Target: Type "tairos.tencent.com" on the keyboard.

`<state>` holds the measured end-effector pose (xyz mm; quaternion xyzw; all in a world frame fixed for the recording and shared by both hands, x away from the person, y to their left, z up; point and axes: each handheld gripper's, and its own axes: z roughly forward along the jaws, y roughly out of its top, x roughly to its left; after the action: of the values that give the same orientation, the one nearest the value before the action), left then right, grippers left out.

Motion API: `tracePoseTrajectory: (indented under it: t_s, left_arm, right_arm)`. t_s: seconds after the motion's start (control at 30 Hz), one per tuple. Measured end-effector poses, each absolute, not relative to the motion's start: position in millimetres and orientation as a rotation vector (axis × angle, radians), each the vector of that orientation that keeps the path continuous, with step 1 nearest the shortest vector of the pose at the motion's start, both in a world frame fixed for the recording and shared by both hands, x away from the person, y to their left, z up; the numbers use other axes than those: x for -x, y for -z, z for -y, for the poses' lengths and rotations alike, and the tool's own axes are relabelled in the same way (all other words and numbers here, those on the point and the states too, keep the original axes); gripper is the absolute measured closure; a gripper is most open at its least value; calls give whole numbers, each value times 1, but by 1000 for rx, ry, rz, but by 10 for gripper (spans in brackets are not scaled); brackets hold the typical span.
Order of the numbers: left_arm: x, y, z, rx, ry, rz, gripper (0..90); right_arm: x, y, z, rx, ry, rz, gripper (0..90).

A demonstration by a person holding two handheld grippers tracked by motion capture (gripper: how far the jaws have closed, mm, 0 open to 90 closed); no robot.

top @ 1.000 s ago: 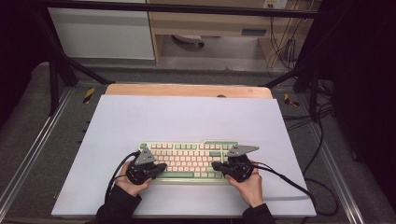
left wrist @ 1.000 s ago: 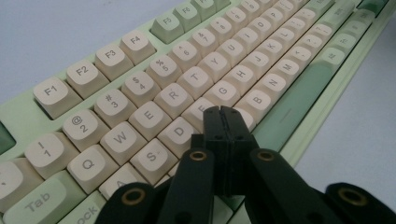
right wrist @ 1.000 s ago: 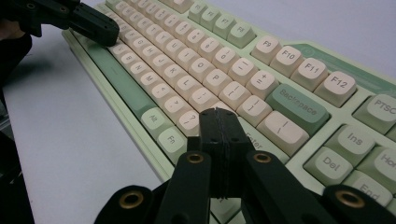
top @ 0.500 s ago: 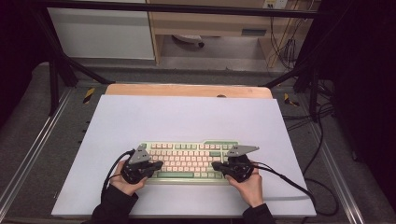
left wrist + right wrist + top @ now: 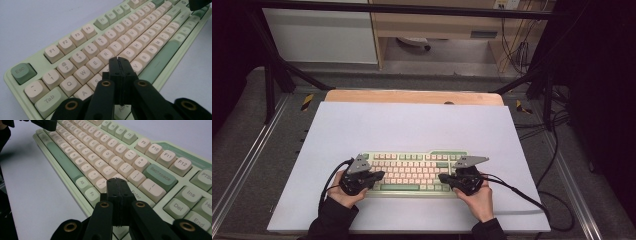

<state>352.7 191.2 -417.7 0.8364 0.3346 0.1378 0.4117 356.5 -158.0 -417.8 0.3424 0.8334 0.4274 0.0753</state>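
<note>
From the high view, we are looking down on a pale green mechanical keyboard with cream and sage keycaps (image 5: 412, 172), which is lying flat on a light lavender-grey mat (image 5: 412, 125) near the person's edge of the table. The black left gripper (image 5: 379, 175) is hovering over the keyboard's left end with its tip pointing inward along the key rows, and the black right gripper (image 5: 443, 177) is mirroring it over the right end, so the keyboard is sitting between and just under both tips. Each hand is wrapping the rear of its tool. In the left gripper view, we are seeing the left gripper (image 5: 119, 60) with its two jaws pressed together and holding nothing; the tip is sitting over the letter keys, around the D and F caps, with the keyboard (image 5: 75, 42) stretching away up and to the right and the green Esc key at the far left. In the right gripper view, the right gripper (image 5: 117, 180) is likewise showing jaws closed flat against each other and empty; its tip is lying over the right end of the home row beside the Enter key, while the keyboard (image 5: 160, 176) is running away toward the upper left, where the other tool's black tip is showing.
</note>
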Motion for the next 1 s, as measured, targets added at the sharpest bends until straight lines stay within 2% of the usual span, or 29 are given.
tracePoseTrajectory:
  t_s: [1.0]
  left_arm:
    - [-378,425,-184,-2097,-399,-920,897]
  right_arm:
    - [-357,418,158,-1024,-1281,-2504,900]
